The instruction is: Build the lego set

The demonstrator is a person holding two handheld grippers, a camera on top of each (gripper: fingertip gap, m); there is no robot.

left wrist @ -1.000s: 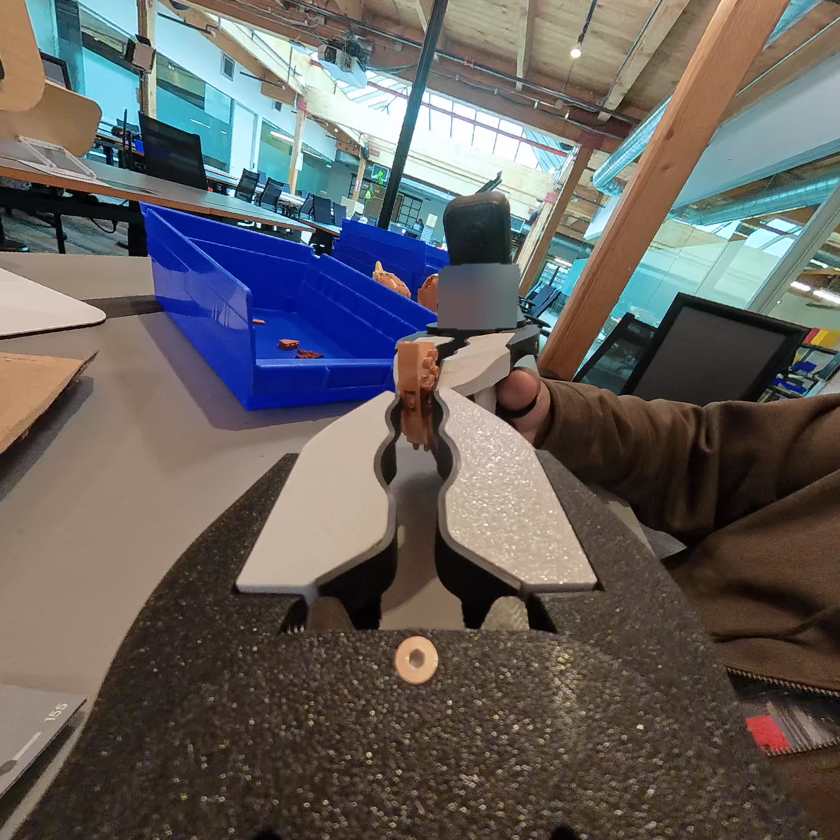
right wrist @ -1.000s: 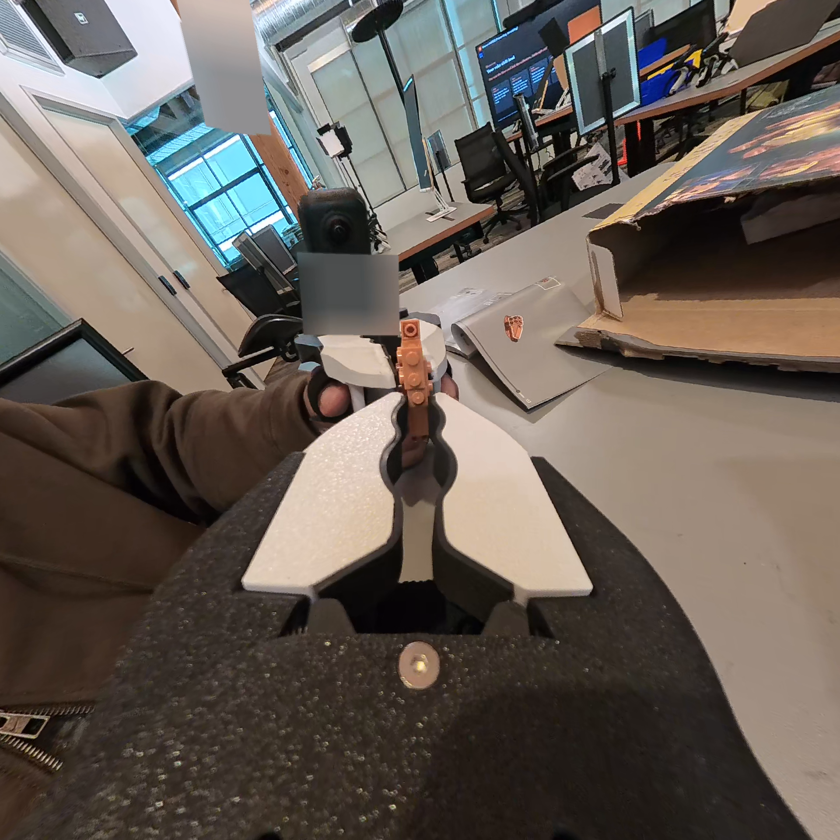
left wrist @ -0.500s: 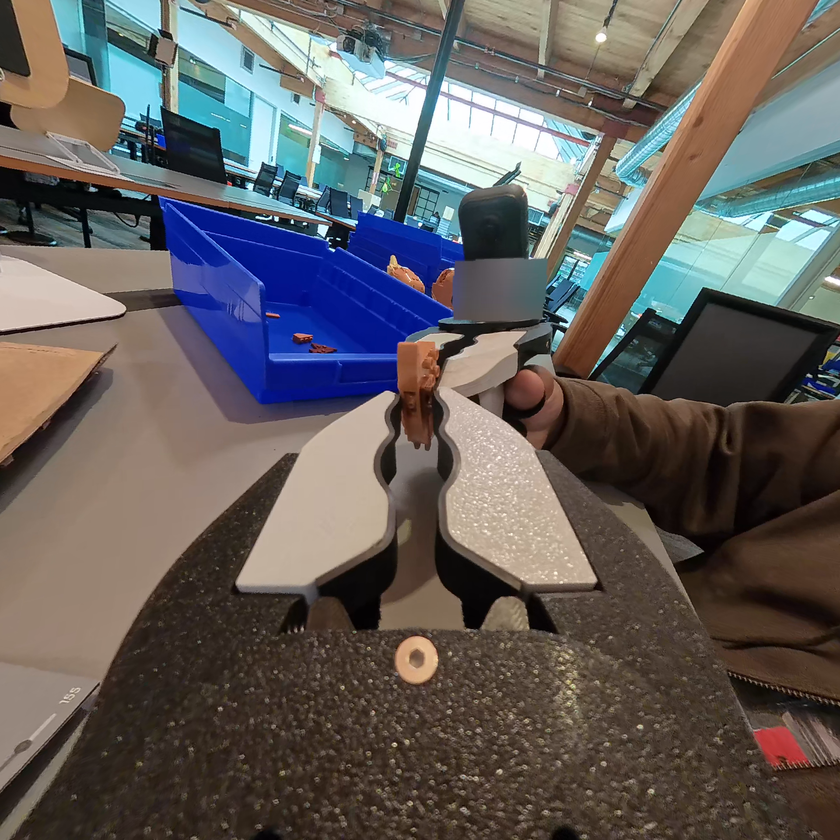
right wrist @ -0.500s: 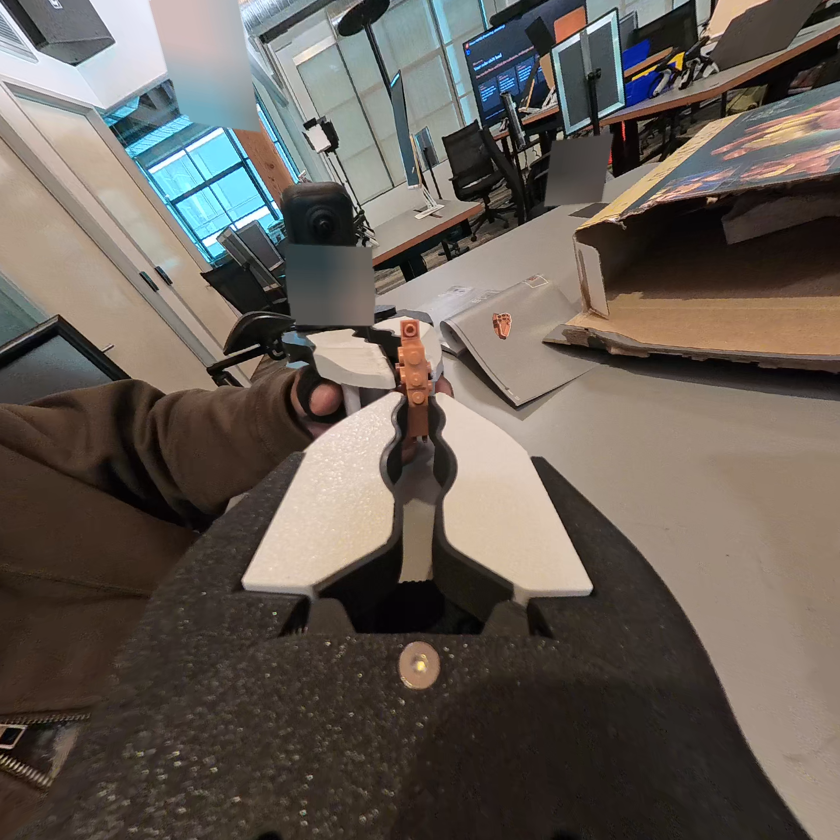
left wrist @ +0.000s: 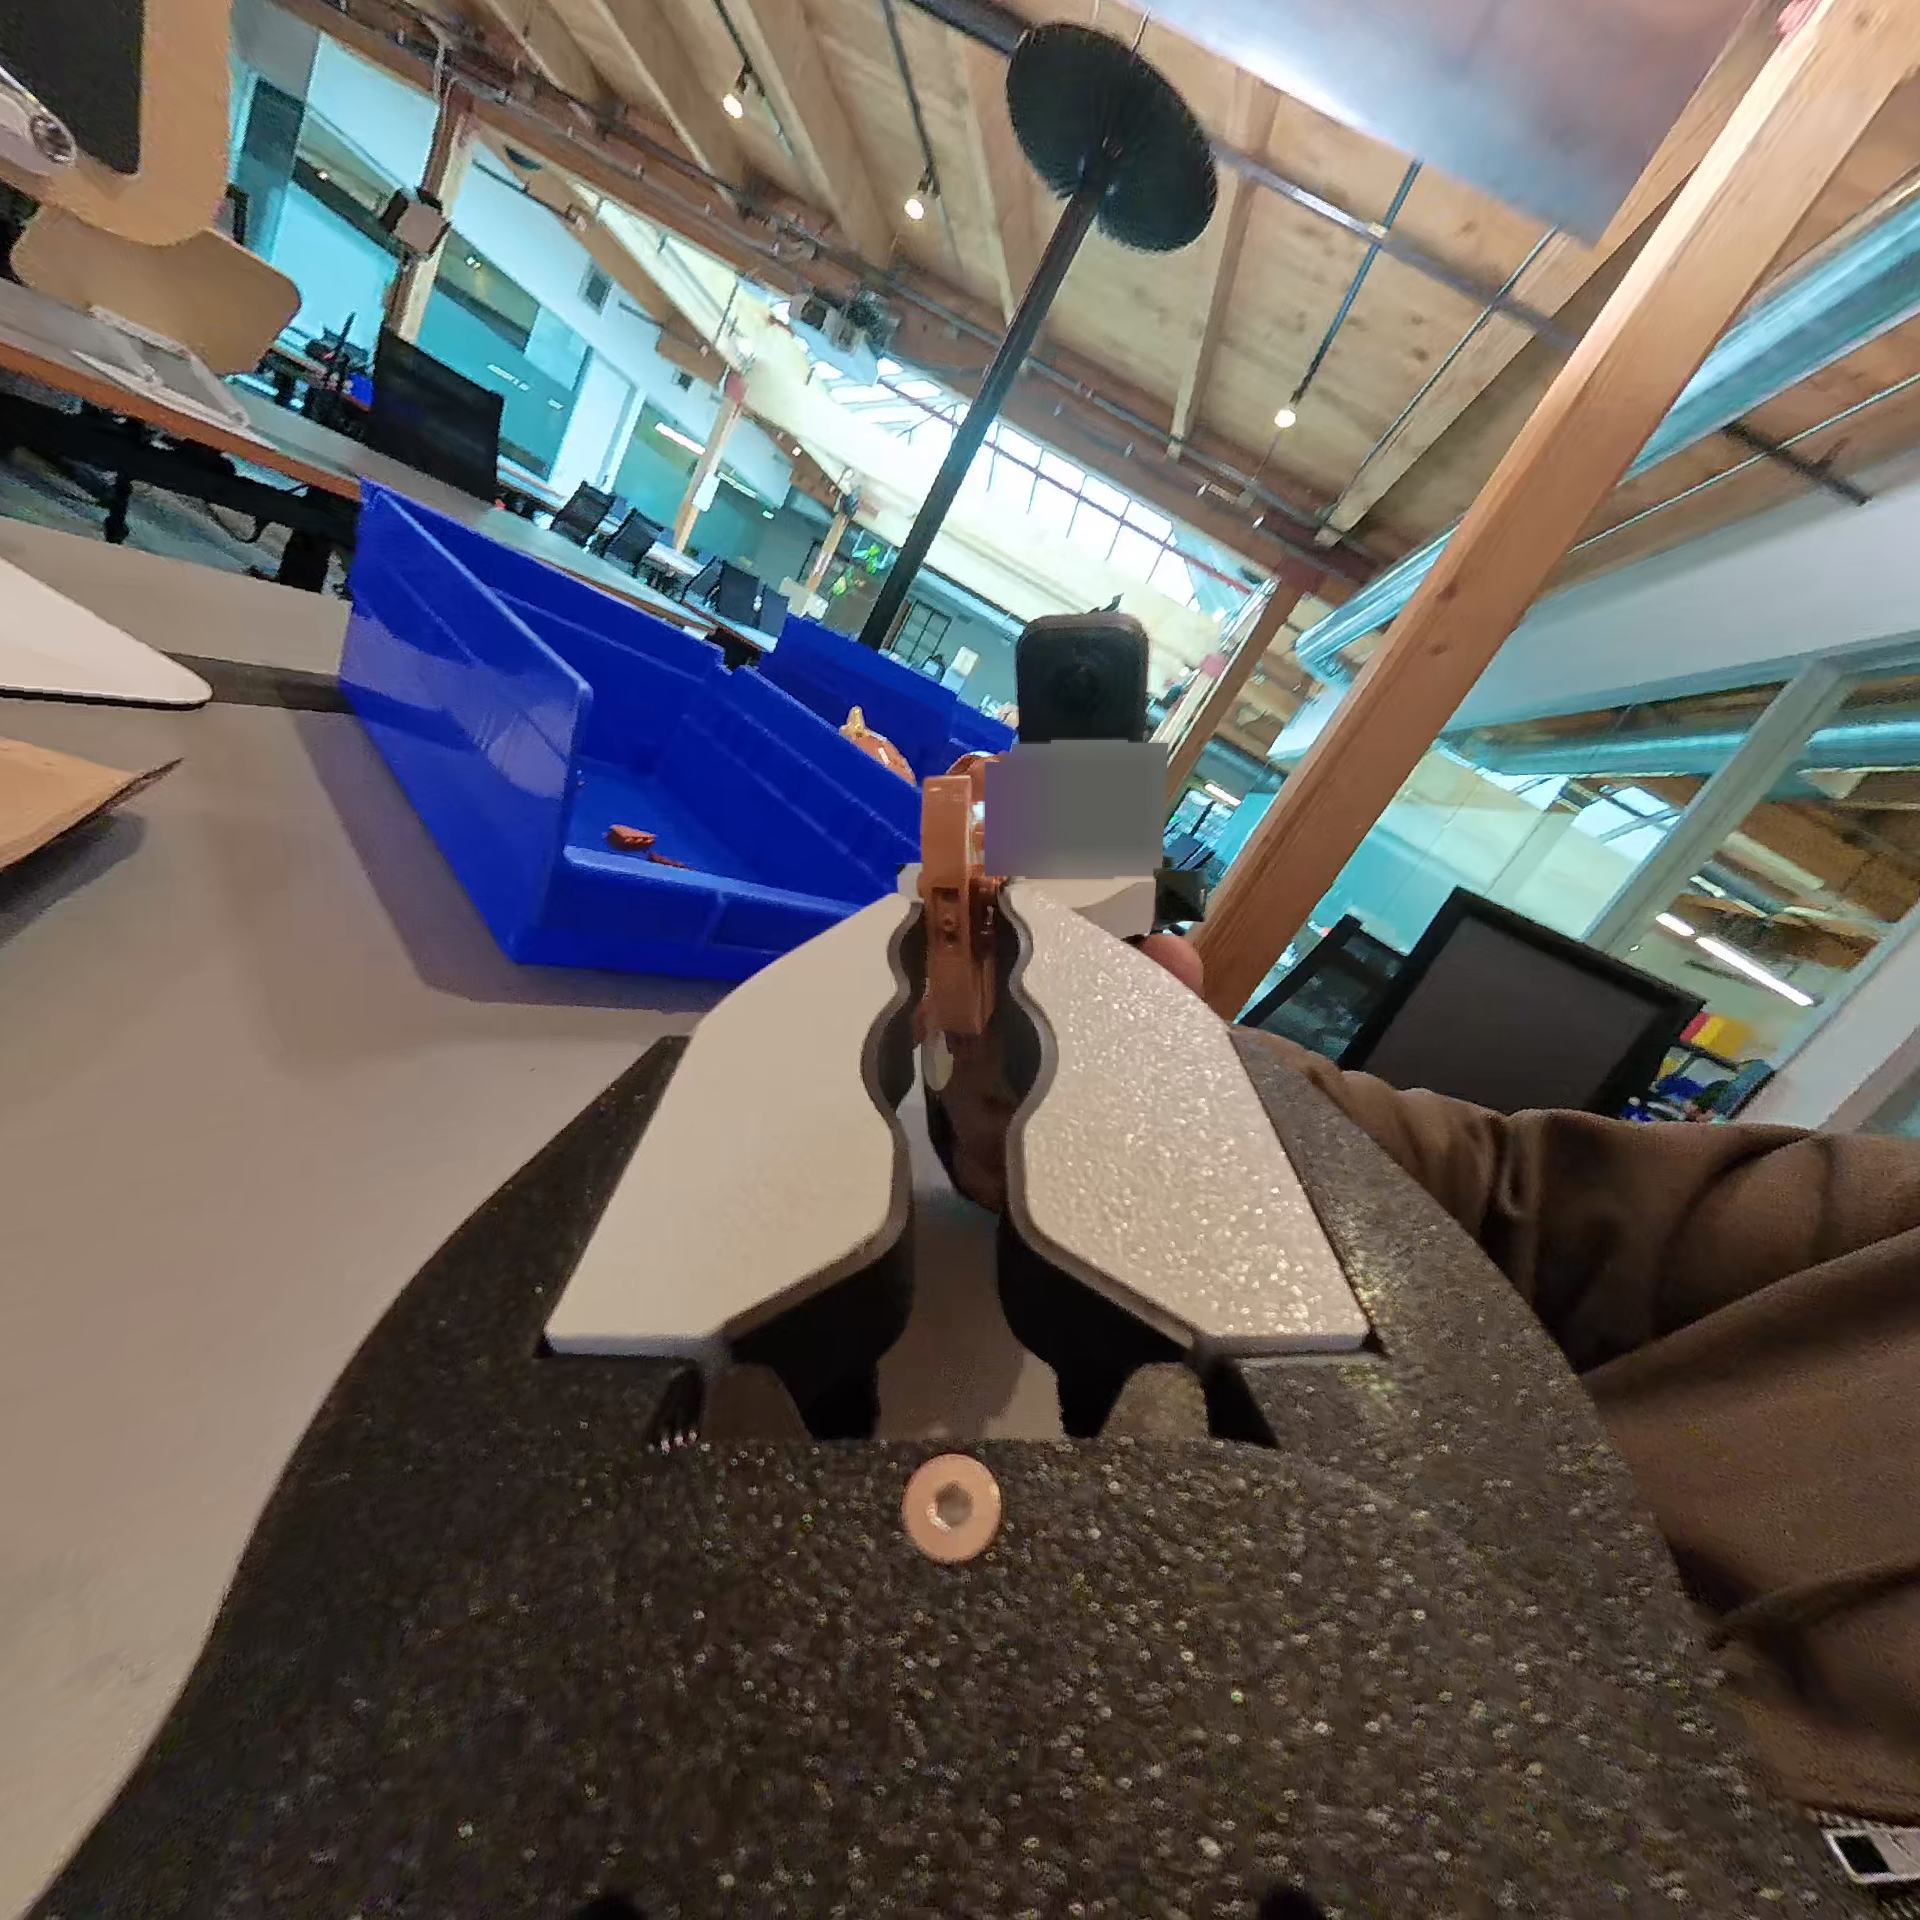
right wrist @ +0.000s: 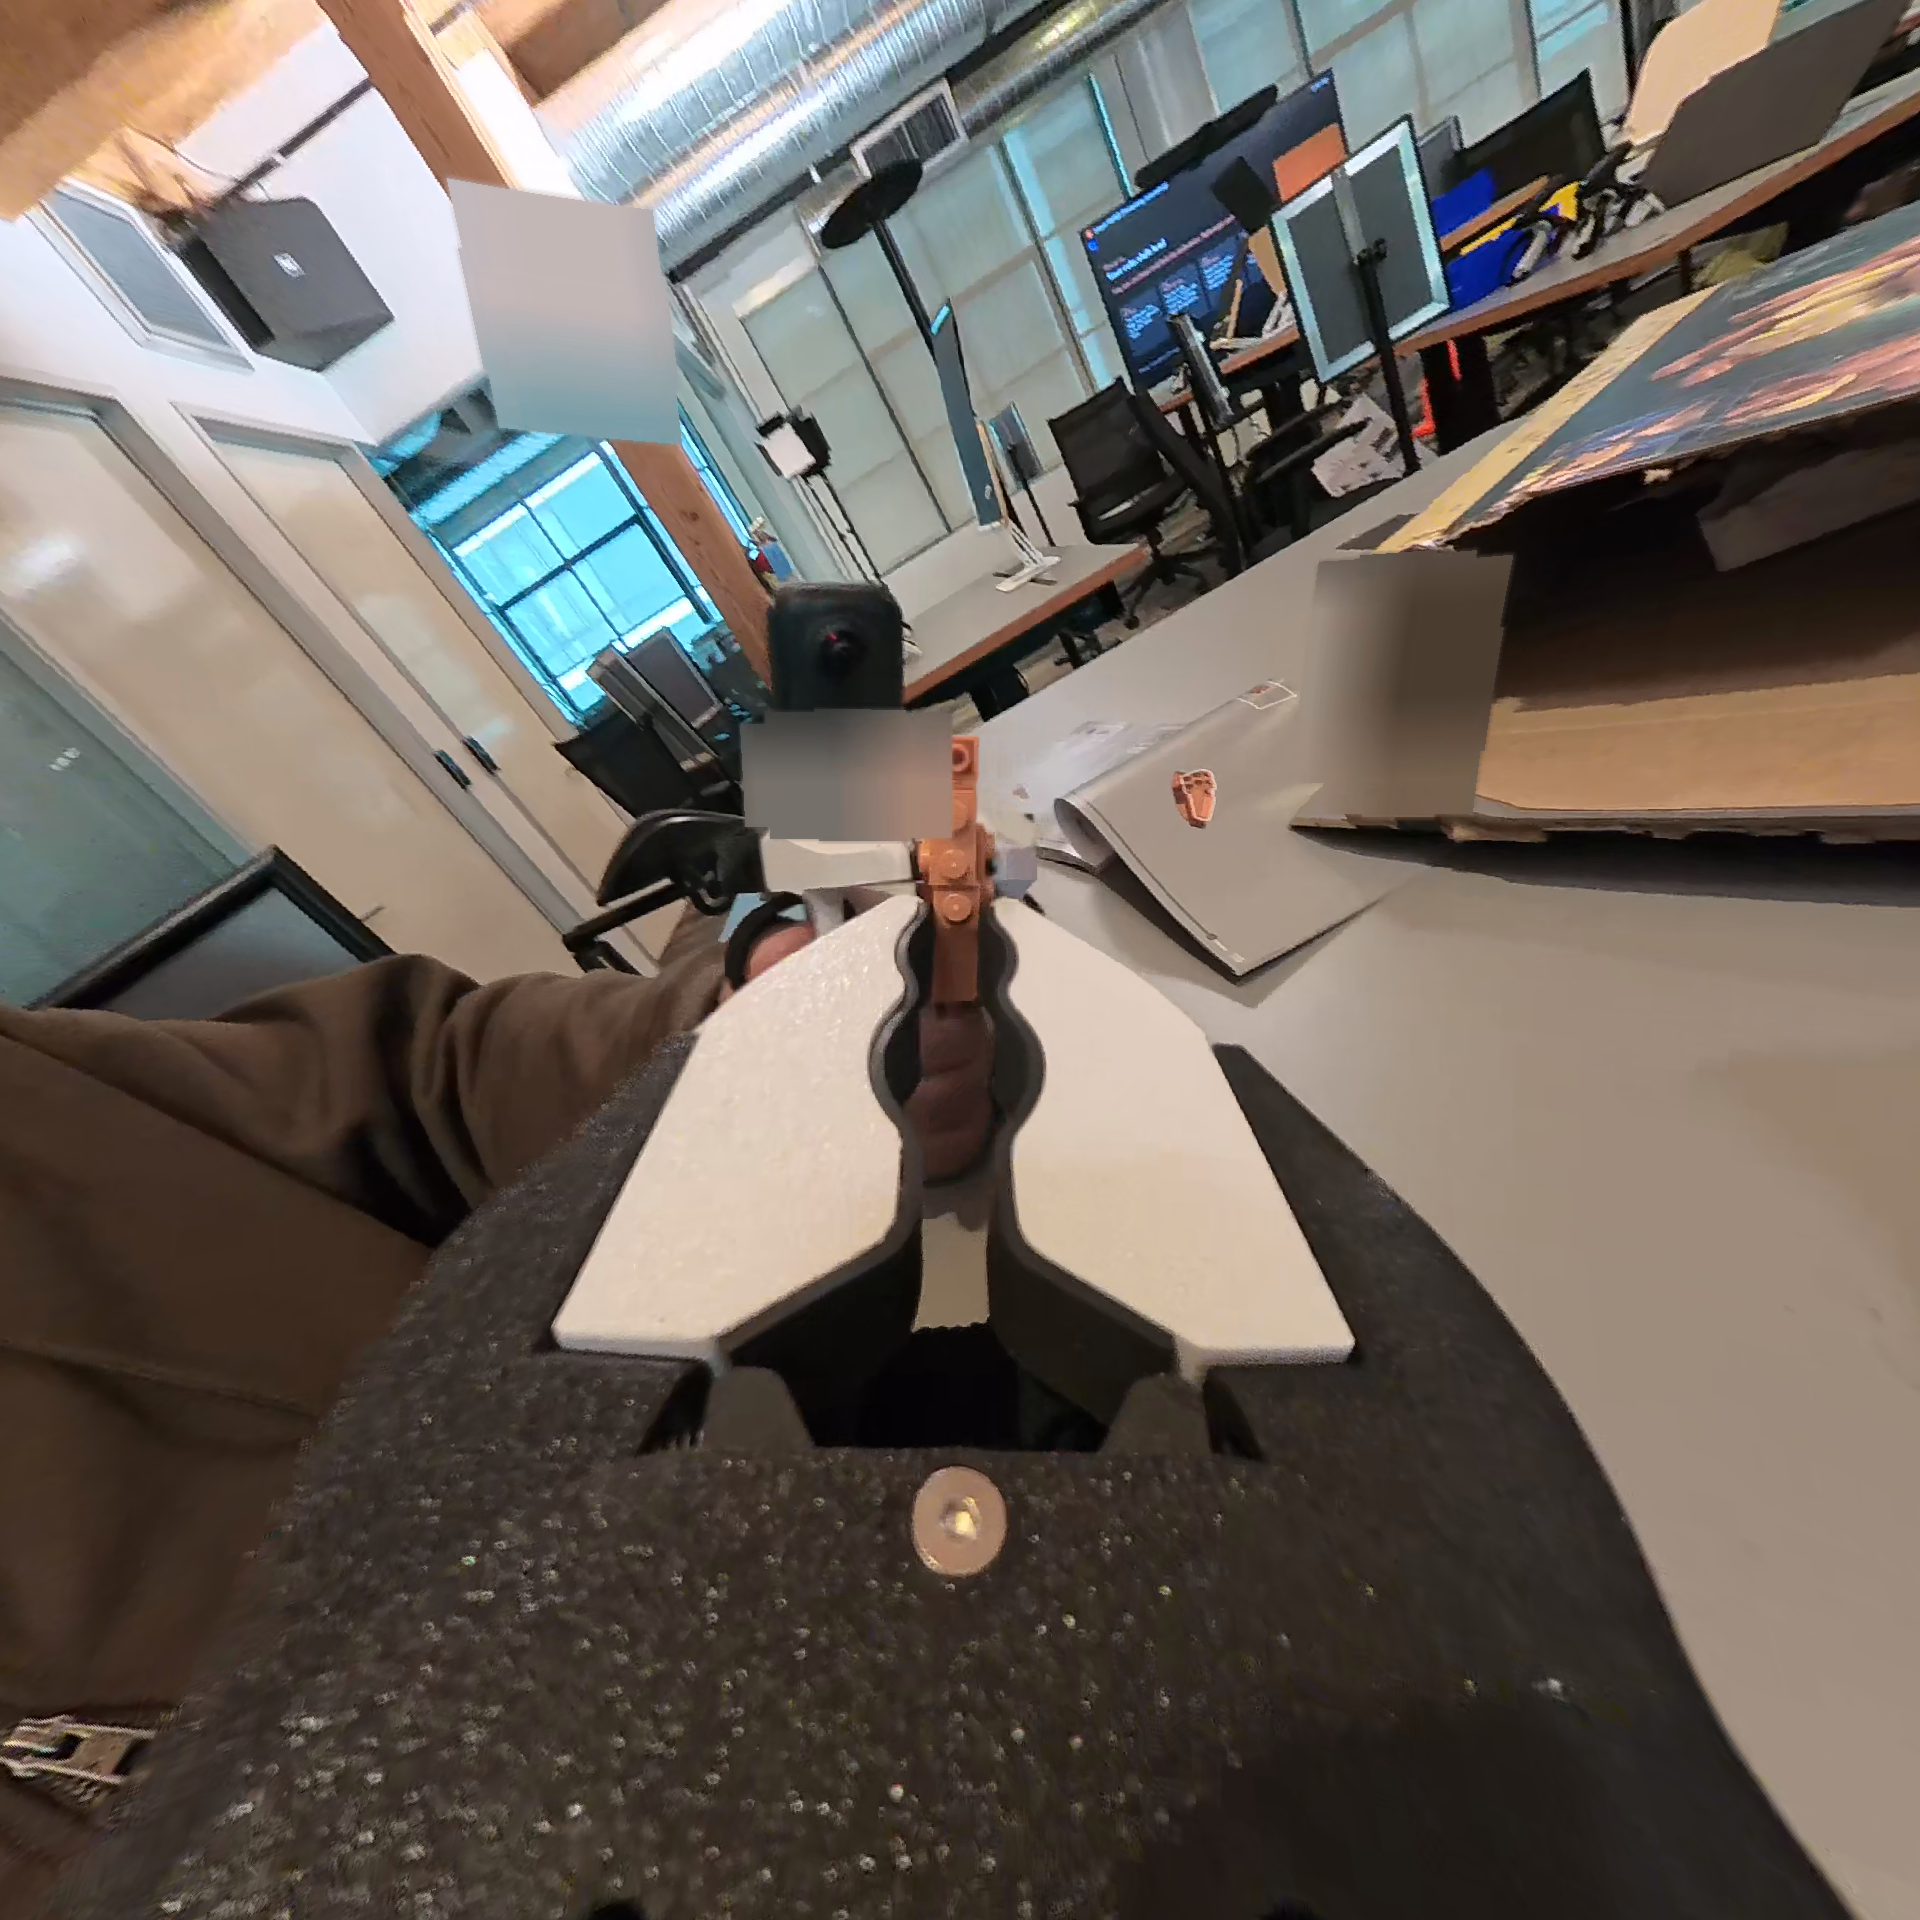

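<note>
Evidently studded orange brick piece (right wrist: 961, 883) between claws

The left gripper (left wrist: 958, 904) is pinching an orange brick piece (left wrist: 954, 914); a blue bin (left wrist: 468, 748) is sitting behind it.

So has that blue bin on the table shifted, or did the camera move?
Cannot tell for certain, though probably not: the blue bin keeps its spot beside the cardboard sheet on the grey table; the whole view tilted upward instead.

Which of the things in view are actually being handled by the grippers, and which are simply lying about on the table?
In hand: orange brick assembly, clamped by left gripper and right gripper.

Lying about: blue bin with loose brick pieces, grey booklet, cardboard box, grey table.
</note>
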